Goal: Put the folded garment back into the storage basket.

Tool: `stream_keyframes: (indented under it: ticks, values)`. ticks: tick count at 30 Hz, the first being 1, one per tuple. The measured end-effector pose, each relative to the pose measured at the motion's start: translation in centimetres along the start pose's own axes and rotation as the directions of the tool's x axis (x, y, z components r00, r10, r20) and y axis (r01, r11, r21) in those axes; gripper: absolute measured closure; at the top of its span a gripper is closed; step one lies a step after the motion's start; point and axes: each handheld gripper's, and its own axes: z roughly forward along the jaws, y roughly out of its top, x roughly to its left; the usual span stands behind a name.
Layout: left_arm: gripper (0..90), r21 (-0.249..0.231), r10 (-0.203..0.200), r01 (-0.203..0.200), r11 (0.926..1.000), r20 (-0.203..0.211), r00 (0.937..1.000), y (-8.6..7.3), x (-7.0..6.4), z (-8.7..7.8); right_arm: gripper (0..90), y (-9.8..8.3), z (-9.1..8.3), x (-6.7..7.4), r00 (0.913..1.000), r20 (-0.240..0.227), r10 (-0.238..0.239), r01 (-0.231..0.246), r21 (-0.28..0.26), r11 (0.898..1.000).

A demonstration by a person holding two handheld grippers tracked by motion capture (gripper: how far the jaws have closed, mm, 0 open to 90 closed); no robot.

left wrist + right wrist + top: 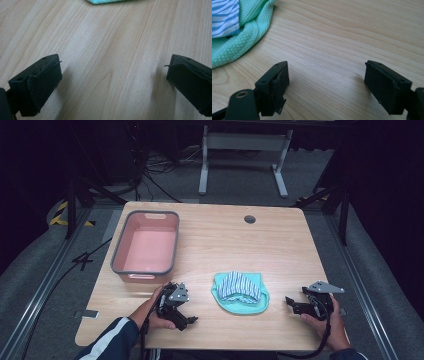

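Observation:
A mint-green cloth [240, 299] with a blue-and-white striped cloth [240, 285] lying on top sits near the front middle of the wooden table [225, 240]. My left gripper [186, 312] rests low over the table to the left of the cloths, open with nothing between its jaws; its own view [113, 75] has bare wood between them and a sliver of green cloth [105, 1] at the top. My right gripper [291, 304] is to the right of the cloths, also open and empty [325, 82]; the green cloth [239, 45] and striped cloth [224, 15] lie to its upper left.
A pink bin with a grey rim [119, 251] stands empty at the table's left. A round cable hole [249, 219] is at the back. Beyond the table are a white desk frame [245, 160], cables and dark floor.

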Motion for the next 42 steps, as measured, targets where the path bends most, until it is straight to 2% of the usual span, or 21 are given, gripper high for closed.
stream_keyframes:
  ticks: [11,16,18,19,20,22,24,25,26,27,29,31,32,34,35,36,37,38,40,41,42]
  values:
    - [0.3,-0.001,-0.005,0.005,1.0000,-0.012,0.9999,0.0,-0.1,0.0,18.9,0.0,0.0,0.0,1.0000,0.000,-0.001,0.001,0.003,1.000]
    - [2.2,0.014,-0.037,0.038,0.9992,-0.040,0.9985,0.4,-0.3,0.0,19.0,0.1,0.0,-0.1,1.0000,-0.002,-0.006,0.006,0.011,1.000]
    - [9.7,0.005,-0.062,0.063,0.9980,-0.053,0.9966,0.7,-0.2,-0.1,20.5,0.3,0.0,0.0,0.9999,-0.006,-0.008,0.008,0.028,1.000]
    - [16.6,0.001,-0.079,0.079,0.9969,-0.063,0.9949,0.9,-0.1,-0.2,23.0,0.4,-0.1,0.1,0.9998,-0.016,-0.015,0.015,0.033,0.999]
    - [23.5,-0.001,-0.083,0.083,0.9966,-0.053,0.9952,1.2,0.0,-0.2,23.6,0.6,-0.1,0.2,0.9993,-0.033,-0.018,0.019,0.038,0.999]
    - [17.8,-0.016,-0.095,0.094,0.9954,-0.064,0.9934,1.8,0.1,-0.2,24.8,1.2,-0.2,0.6,0.9975,-0.064,-0.030,0.032,0.033,0.999]
    - [23.2,-0.026,-0.108,0.107,0.9940,-0.080,0.9909,2.7,0.2,-0.1,28.0,2.2,-0.4,1.5,0.9925,-0.110,-0.055,0.057,0.013,0.998]
    - [24.3,-0.028,-0.117,0.114,0.9931,-0.102,0.9879,3.2,0.2,0.0,29.5,2.8,-0.4,2.0,0.9893,-0.127,-0.073,0.075,0.009,0.997]
    - [23.2,-0.038,-0.126,0.122,0.9917,-0.099,0.9871,3.9,0.5,0.2,30.4,3.4,-0.3,2.6,0.9867,-0.137,-0.087,0.089,0.008,0.996]
    - [24.1,-0.038,-0.132,0.128,0.9910,-0.102,0.9861,4.4,0.6,0.4,31.9,4.0,-0.1,3.3,0.9810,-0.153,-0.120,0.122,0.006,0.992]
    - [26.4,-0.025,-0.131,0.129,0.9914,-0.143,0.9811,5.7,1.1,1.1,34.5,5.0,0.5,4.3,0.9731,-0.167,-0.159,0.164,0.013,0.986]
    - [28.4,-0.030,-0.157,0.154,0.9876,-0.168,0.9732,6.6,1.7,1.8,37.7,6.0,1.6,5.2,0.9641,-0.187,-0.188,0.195,0.018,0.981]
    - [29.1,-0.030,-0.157,0.154,0.9876,-0.168,0.9732,6.6,1.7,1.8,37.7,6.0,1.6,5.2,0.9641,-0.187,-0.188,0.195,0.018,0.981]
    - [28.9,-0.035,-0.179,0.176,0.9839,-0.177,0.9677,7.4,2.3,2.6,38.9,6.7,2.6,5.6,0.9620,-0.189,-0.197,0.208,0.037,0.978]
    - [29.2,-0.030,-0.188,0.185,0.9822,-0.179,0.9658,7.8,2.6,3.0,39.4,7.0,3.0,5.6,0.9641,-0.196,-0.179,0.190,0.036,0.981]
    - [29.1,-0.033,-0.193,0.190,0.9813,-0.175,0.9655,8.1,2.7,3.5,39.4,7.2,3.3,5.6,0.9663,-0.204,-0.156,0.167,0.035,0.985]
    - [28.9,-0.030,-0.183,0.180,0.9832,-0.173,0.9679,8.4,2.8,3.8,39.4,7.6,3.6,5.6,0.9673,-0.204,-0.150,0.160,0.031,0.987]
    - [28.6,-0.022,-0.182,0.181,0.9832,-0.175,0.9676,8.6,2.8,4.0,39.4,7.8,3.8,5.6,0.9685,-0.194,-0.157,0.165,0.029,0.986]
    - [27.7,-0.038,-0.193,0.189,0.9812,-0.155,0.9689,8.9,2.8,4.6,39.3,7.9,4.4,5.6,0.9695,-0.195,-0.149,0.159,0.038,0.986]
    - [27.5,-0.040,-0.193,0.190,0.9810,-0.136,0.9717,9.1,2.8,4.8,39.0,8.0,4.6,5.6,0.9693,-0.199,-0.144,0.156,0.041,0.987]
    - [26.5,-0.034,-0.185,0.182,0.9827,-0.135,0.9735,9.2,2.6,5.0,38.6,7.9,4.8,5.7,0.9686,-0.205,-0.141,0.154,0.049,0.987]
